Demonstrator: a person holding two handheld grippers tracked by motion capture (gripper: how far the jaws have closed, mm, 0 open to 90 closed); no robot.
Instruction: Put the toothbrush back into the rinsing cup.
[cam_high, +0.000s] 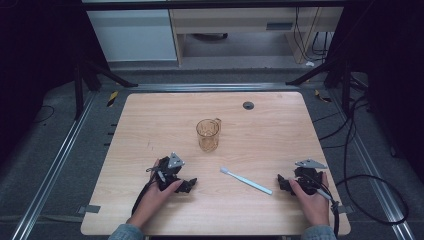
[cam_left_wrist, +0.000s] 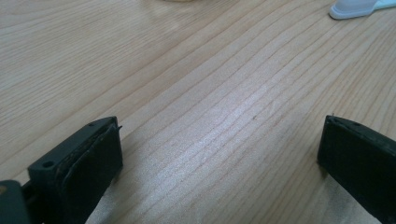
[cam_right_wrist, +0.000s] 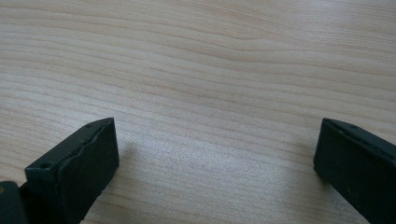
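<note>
Both grippers, left and right, rest near the table's front edge, jaws wide apart and empty (apparently readied), flanking a toothbrush; a cup stands mid-table behind it.

Smooth pale wood-grain table

A light wooden table with rounded corners stands on a grey floor between two metal rails, an upright amber cup near its middle and a pale toothbrush lying flat just nearer, to the right, apart from the cup. A dark round grommet sits near the far edge. Black cables loop across the floor at right, and pale cabinets line the back.
</note>
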